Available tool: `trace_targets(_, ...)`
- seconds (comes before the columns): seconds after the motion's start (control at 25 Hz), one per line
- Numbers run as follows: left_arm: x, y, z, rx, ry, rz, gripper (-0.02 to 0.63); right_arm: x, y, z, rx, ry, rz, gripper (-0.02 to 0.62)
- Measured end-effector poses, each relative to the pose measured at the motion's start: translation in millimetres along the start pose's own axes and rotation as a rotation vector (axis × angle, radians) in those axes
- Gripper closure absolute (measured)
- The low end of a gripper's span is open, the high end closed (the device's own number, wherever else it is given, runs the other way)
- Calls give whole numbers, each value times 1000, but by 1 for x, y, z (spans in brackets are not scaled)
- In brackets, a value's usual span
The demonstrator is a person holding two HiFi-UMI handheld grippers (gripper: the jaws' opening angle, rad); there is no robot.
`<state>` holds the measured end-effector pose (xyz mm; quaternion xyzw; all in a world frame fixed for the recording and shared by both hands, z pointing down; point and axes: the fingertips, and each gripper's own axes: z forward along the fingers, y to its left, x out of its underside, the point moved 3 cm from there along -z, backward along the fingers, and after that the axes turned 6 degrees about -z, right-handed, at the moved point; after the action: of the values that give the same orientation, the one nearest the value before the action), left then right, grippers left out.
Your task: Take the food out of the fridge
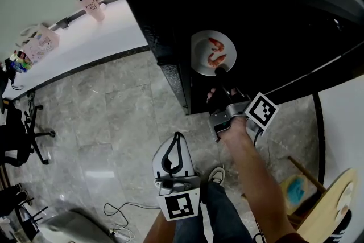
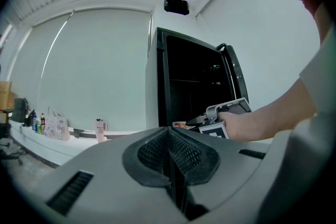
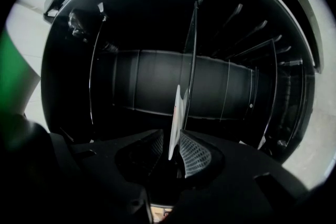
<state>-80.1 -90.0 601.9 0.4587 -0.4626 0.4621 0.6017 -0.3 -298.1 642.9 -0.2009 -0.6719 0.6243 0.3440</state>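
One plate [image 1: 213,53] with two shrimps [image 1: 216,54] shows against the dark inside of the one open fridge [image 1: 273,3]. My right tongs [image 1: 223,71] pinch the plate's rim at 6 o'clock, with my forearm [image 1: 256,162] stretched toward 11. My left tongs [image 1: 175,148] hang low at 7 o'clock over the floor [image 1: 114,111], pressed together and holding nothing.

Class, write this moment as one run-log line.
task: take food out | right gripper: shut on plate of shrimp, inside open fridge | left gripper: shut, empty
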Motion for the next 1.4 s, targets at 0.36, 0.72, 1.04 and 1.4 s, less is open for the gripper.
trace_targets(0.36, -2, 1, -1, -5, -3, -6, 592, -2, -1, -1, 29, -17, 7, 502)
trace_targets(0.72, 0, 0, 0, -7, -6, -9, 592, -5, 0, -2, 59, -35, 47, 503)
trace_targets(1.04, 0, 1, 0, -10, -7, -12, 594, -3, -6, -3, 107, -44, 96, 555)
trace_targets(1.4, 0, 1, 1, -11, -9, -7, 592, -3, -6, -3, 120, -50, 100, 563)
